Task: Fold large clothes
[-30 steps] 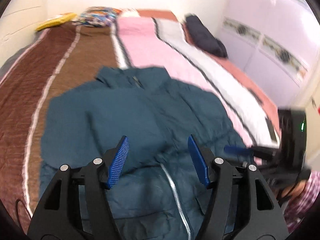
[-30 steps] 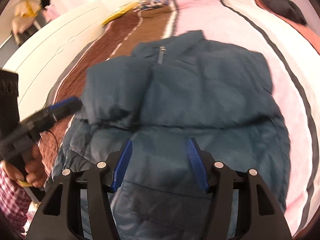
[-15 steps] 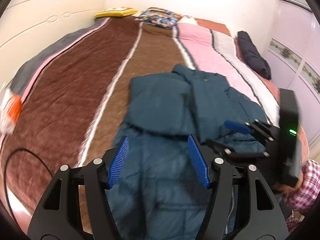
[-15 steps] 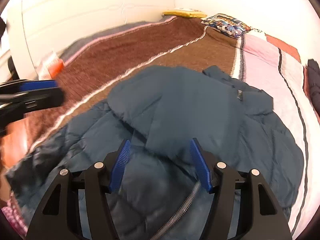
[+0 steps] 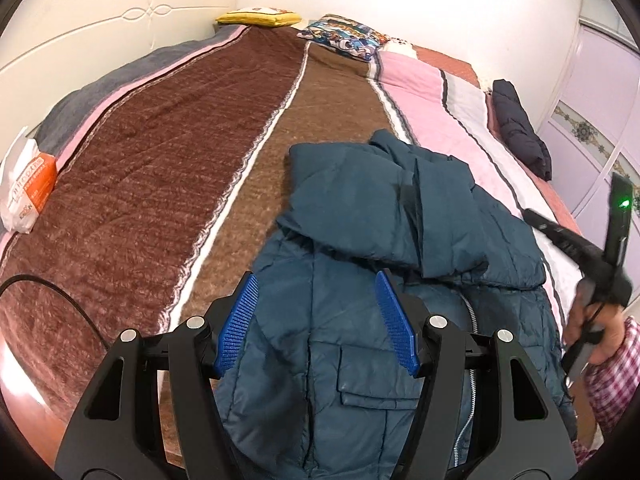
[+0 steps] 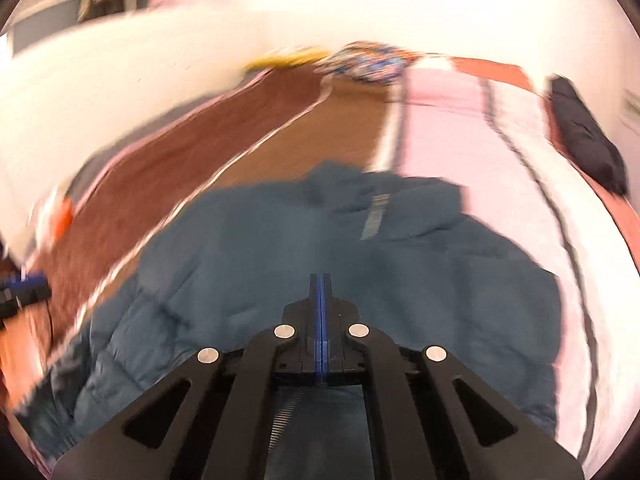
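Observation:
A teal padded jacket lies front-up on the bed, collar away from me, both sleeves folded in across the chest. It also shows, blurred, in the right wrist view. My left gripper is open and empty, hovering over the jacket's lower left part near a flap pocket. My right gripper has its blue pads pressed together with nothing visible between them, above the jacket's lower middle. It also appears at the right edge of the left wrist view, held in a hand.
The bed carries a striped brown and pink blanket. A yellow pillow and a patterned pillow lie at the far end, a dark folded garment at the right edge, a white and orange bag at the left.
My right gripper has shut; it was open half a second ago. Both views have swung, the left one leftward toward the jacket's left side. The jacket has not visibly moved.

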The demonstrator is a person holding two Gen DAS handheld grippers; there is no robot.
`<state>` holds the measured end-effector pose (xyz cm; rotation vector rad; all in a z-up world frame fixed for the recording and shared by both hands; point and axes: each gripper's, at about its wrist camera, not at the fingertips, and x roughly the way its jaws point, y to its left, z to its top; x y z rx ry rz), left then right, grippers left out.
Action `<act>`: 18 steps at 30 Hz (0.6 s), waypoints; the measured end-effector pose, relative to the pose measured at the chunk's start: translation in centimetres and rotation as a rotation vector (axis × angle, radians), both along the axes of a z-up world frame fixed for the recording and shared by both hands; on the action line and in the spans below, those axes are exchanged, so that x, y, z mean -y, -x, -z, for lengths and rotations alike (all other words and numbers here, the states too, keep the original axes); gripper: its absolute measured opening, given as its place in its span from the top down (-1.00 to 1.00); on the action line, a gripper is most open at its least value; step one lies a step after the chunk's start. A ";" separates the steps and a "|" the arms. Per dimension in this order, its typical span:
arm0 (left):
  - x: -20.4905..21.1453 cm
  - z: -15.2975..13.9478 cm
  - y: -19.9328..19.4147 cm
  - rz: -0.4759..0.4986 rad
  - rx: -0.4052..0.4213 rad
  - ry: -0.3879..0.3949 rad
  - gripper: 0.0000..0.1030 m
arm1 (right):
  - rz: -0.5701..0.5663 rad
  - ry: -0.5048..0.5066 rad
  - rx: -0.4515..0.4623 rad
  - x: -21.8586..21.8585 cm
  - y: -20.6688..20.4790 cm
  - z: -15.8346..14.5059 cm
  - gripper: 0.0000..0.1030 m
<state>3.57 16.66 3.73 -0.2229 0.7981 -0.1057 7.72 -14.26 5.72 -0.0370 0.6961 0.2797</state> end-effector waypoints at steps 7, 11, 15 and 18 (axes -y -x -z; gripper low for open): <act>3.9 -0.1 -4.3 0.113 -0.027 0.178 -0.19 | -0.004 -0.144 -0.125 3.4 0.9 0.5 0.98; 8.6 0.2 -8.9 0.210 -0.058 0.229 -0.19 | -0.083 -0.149 -0.155 1.3 2.5 1.5 0.98; 12.4 1.9 -12.3 0.218 -0.131 0.158 -0.18 | -0.097 -0.126 -0.196 1.5 4.0 2.4 0.98; 14.7 2.9 -13.3 0.241 -0.177 0.137 0.54 | -0.070 -0.126 -0.213 2.9 4.8 3.0 0.98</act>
